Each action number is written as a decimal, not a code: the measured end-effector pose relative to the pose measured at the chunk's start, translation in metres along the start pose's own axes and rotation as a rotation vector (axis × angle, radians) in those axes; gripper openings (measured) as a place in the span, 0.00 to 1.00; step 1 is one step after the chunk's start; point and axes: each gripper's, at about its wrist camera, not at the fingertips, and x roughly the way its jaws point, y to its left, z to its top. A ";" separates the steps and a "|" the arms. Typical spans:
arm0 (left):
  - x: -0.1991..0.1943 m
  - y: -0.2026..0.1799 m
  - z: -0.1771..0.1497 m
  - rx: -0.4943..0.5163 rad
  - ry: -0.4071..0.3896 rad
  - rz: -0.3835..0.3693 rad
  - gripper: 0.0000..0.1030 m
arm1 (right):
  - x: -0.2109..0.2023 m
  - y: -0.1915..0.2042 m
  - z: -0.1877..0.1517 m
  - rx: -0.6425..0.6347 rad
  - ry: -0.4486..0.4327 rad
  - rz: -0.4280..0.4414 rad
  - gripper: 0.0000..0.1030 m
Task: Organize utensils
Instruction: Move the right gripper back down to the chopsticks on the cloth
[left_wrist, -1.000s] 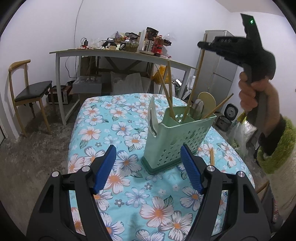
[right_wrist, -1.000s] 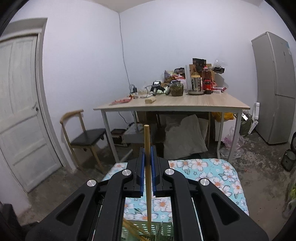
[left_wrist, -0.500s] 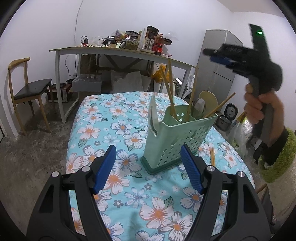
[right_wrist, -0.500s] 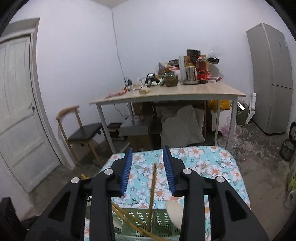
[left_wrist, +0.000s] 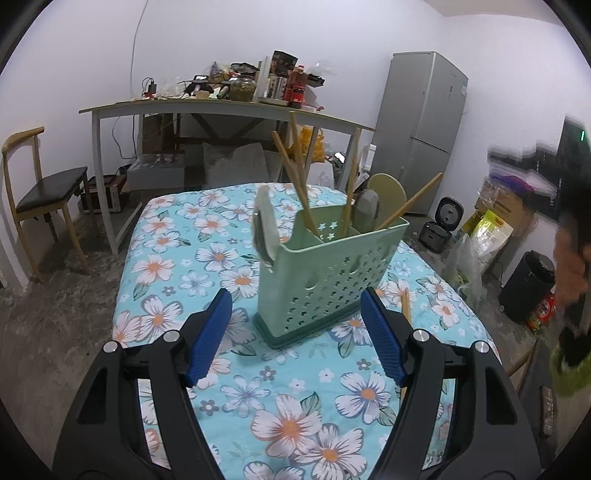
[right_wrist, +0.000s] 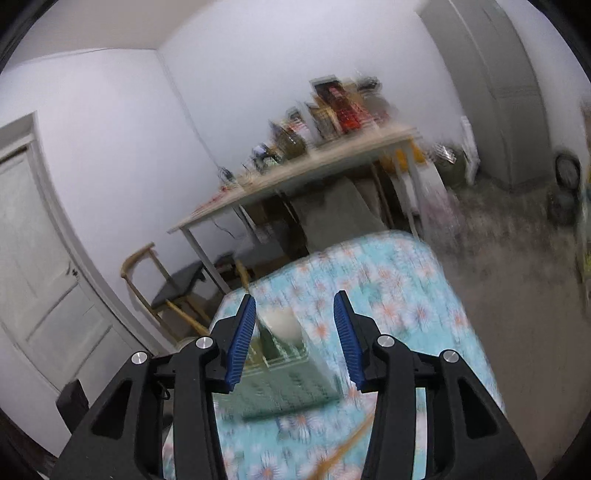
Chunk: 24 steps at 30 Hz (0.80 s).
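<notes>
A pale green perforated utensil holder (left_wrist: 325, 273) stands on the floral tablecloth (left_wrist: 184, 258). Several wooden chopsticks (left_wrist: 295, 177), a wooden spoon (left_wrist: 388, 188) and a grey utensil stick up out of it; a pale spoon (left_wrist: 264, 229) leans at its left end. One loose chopstick (left_wrist: 405, 306) lies on the cloth to its right. My left gripper (left_wrist: 295, 336) is open and empty, just in front of the holder. My right gripper (right_wrist: 293, 338) is open and empty above the holder (right_wrist: 284, 380); its view is blurred. It shows blurred at the far right of the left wrist view (left_wrist: 569, 236).
A cluttered wooden desk (left_wrist: 221, 107) stands behind the table, with a chair (left_wrist: 40, 195) at left and a grey fridge (left_wrist: 424, 125) at right. A rice cooker (left_wrist: 447, 218), bags and a black bin (left_wrist: 528, 288) sit on the floor to the right. A door (right_wrist: 37, 280) shows in the right wrist view.
My right gripper was shut on a chopstick over the holder, opened and left it standing in the holder, and has now swung away to the right and tilted. My left gripper has not moved.
</notes>
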 end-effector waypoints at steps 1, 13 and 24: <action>0.001 -0.001 -0.001 0.001 0.003 -0.006 0.67 | 0.003 -0.010 -0.011 0.041 0.032 0.001 0.43; 0.030 -0.025 -0.021 0.061 0.101 -0.075 0.67 | 0.071 -0.097 -0.128 0.407 0.372 -0.005 0.38; 0.053 -0.054 -0.041 0.068 0.202 -0.168 0.61 | 0.117 -0.108 -0.151 0.498 0.445 0.064 0.21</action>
